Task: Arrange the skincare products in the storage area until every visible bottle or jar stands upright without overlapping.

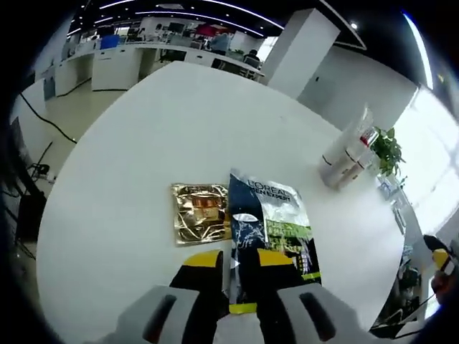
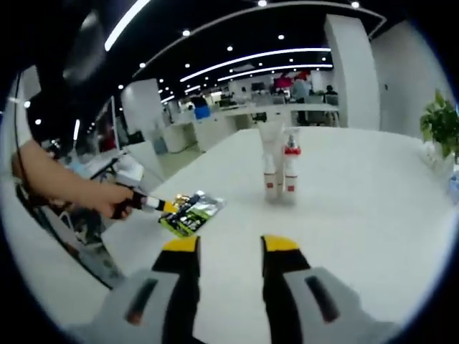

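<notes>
Two flat sachets, three upright white bottles (image 2: 278,172) on round white table (image 1: 143,143).
Left gripper (image 1: 231,283) clamped on dark printed foil sachet (image 1: 269,229), gold foil sachet (image 1: 199,213) alongside; right gripper (image 2: 229,251) parted, empty, facing bottles.

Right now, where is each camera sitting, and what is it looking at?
Left gripper view: rides on the left tool, looking down at the dark sachet it pinches, beside a gold sachet.
Right gripper view: rides on the right tool, facing the upright bottles; an arm shows.
Shared: white table, sachets, bottles.
</notes>
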A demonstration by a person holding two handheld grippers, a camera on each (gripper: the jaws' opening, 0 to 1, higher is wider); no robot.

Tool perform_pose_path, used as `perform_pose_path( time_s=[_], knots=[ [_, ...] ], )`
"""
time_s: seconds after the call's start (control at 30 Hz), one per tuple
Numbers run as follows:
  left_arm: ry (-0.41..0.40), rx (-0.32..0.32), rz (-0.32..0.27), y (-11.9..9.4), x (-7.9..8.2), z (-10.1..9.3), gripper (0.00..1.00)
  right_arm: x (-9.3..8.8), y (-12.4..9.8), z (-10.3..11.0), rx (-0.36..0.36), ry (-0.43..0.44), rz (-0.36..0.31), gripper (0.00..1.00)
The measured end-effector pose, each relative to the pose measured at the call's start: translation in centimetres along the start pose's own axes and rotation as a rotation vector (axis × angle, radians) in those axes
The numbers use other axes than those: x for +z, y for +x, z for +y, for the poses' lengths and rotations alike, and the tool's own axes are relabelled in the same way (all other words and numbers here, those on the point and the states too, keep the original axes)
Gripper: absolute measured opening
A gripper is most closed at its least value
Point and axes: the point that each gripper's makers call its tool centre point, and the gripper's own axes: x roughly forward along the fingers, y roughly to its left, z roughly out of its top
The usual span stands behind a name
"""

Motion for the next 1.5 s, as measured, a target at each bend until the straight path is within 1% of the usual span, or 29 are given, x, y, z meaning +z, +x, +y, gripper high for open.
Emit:
perform_pose_path(
  time_s=[0.07,0.13,0.17,0.23,0.27,0.33,0.4,0.43,0.47,0.5,0.53,0.57,0.6,0.67,0.8,0.83,0.87,0.9,0.93,1.0,1.03,1.13,1.23,1.27,1.3,1.37,1.4,1.47,1.5],
  knots=[
    [0.010,0.019,0.018,0.0,0.1,0.0,0.10,0.3,-0.2,-0.3,-0.008,-0.019,-0.002,0.29],
    [0.081,0.061,0.037,-0.1,0.0,0.3,0.04,0.5,-0.5,-0.9,-0.019,-0.025,0.003,0.27],
    [0.084,0.056,0.052,0.1,-0.3,0.1,0.02,0.6,-0.6,-1.2,-0.023,-0.021,0.003,0.27],
    [0.086,0.060,0.057,-0.1,-0.2,0.1,0.01,0.9,-0.8,-1.6,-0.031,-0.013,-0.008,0.27],
    [0.033,0.073,0.082,-0.2,-0.4,0.1,0.00,1.3,-0.9,-2.0,-0.033,-0.005,-0.022,0.27],
    [-0.004,0.073,0.109,-0.2,-0.5,0.0,0.00,1.7,-0.9,-2.7,-0.039,0.003,-0.039,0.27],
    [-0.089,0.093,0.121,-0.5,-0.5,-0.4,0.00,1.6,-0.8,-3.1,-0.038,0.024,-0.044,0.27],
    [-0.122,0.098,0.124,-0.4,-0.4,-0.4,0.00,1.3,-0.6,-3.3,-0.035,0.035,-0.036,0.27],
    [-0.146,0.091,0.128,-0.5,-0.3,-0.7,0.00,0.3,-0.3,-3.6,-0.032,0.075,-0.001,0.28],
    [-0.167,0.080,0.133,-0.6,-0.3,-1.0,0.00,-0.1,-0.2,-3.8,-0.025,0.091,0.005,0.28],
    [-0.218,0.058,0.135,-0.6,-0.1,-1.7,0.00,-0.3,0.0,-3.7,-0.009,0.107,0.010,0.28],
    [-0.226,0.049,0.134,-0.7,-0.1,-1.9,0.00,-0.6,0.3,-3.6,0.010,0.122,0.020,0.28],
    [-0.267,0.008,0.107,-0.9,0.6,-3.3,0.00,-0.7,0.5,-3.8,0.017,0.119,0.025,0.28],
    [-0.299,-0.027,0.084,-1.1,1.3,-4.4,0.00,-0.8,0.7,-3.7,0.036,0.126,0.031,0.28],
    [-0.324,-0.056,0.066,-1.2,1.7,-5.2,0.00,-1.1,1.0,-3.3,0.068,0.171,0.041,0.27],
    [-0.332,-0.062,0.047,-1.6,2.1,-5.7,0.00,-1.4,1.5,-3.0,0.100,0.246,0.052,0.27],
    [-0.353,-0.095,0.027,-1.6,2.5,-6.5,0.00,-1.7,1.9,-2.8,0.126,0.301,0.065,0.27],
    [-0.407,-0.163,-0.020,-2.1,3.2,-8.5,0.00,-1.9,3.2,-2.4,0.182,0.354,0.053,0.27],
    [-0.421,-0.184,-0.032,-2.3,3.3,-9.2,0.00,-2.1,3.6,-2.3,0.186,0.346,0.058,0.27],
    [-0.481,-0.232,-0.067,-2.5,3.6,-10.5,0.00,-2.1,4.2,-2.2,0.191,0.326,0.059,0.27],
    [-0.485,-0.239,-0.066,-2.4,3.6,-10.6,0.00,-2.1,4.4,-2.2,0.196,0.324,0.059,0.27],
    [-0.487,-0.298,-0.070,-2.6,3.4,-12.2,0.00,-2.0,5.1,-2.0,0.230,0.319,0.066,0.27],
    [-0.499,-0.351,-0.073,-3.1,3.0,-13.5,0.00,-1.9,5.1,-1.6,0.261,0.330,0.069,0.27],
    [-0.499,-0.398,-0.086,-3.4,3.1,-14.1,0.00,-1.5,5.0,-1.5,0.270,0.347,0.048,0.27],
    [-0.501,-0.401,-0.095,-3.7,2.9,-14.4,0.00,-1.2,4.9,-1.5,0.287,0.360,0.027,0.27],
    [-0.506,-0.467,-0.119,-4.4,3.0,-15.8,0.00,-1.1,4.8,-1.2,0.337,0.416,0.031,0.28],
    [-0.517,-0.490,-0.122,-4.7,3.0,-16.4,0.00,-1.0,4.8,-1.2,0.354,0.441,0.027,0.29],
    [-0.507,-0.525,-0.123,-5.3,2.8,-17.4,0.00,-0.9,4.9,-1.0,0.398,0.515,0.022,0.34],
    [-0.511,-0.561,-0.114,-5.9,2.6,-18.4,0.00,-1.1,5.0,-0.7,0.432,0.593,0.039,0.39]
  ],
)
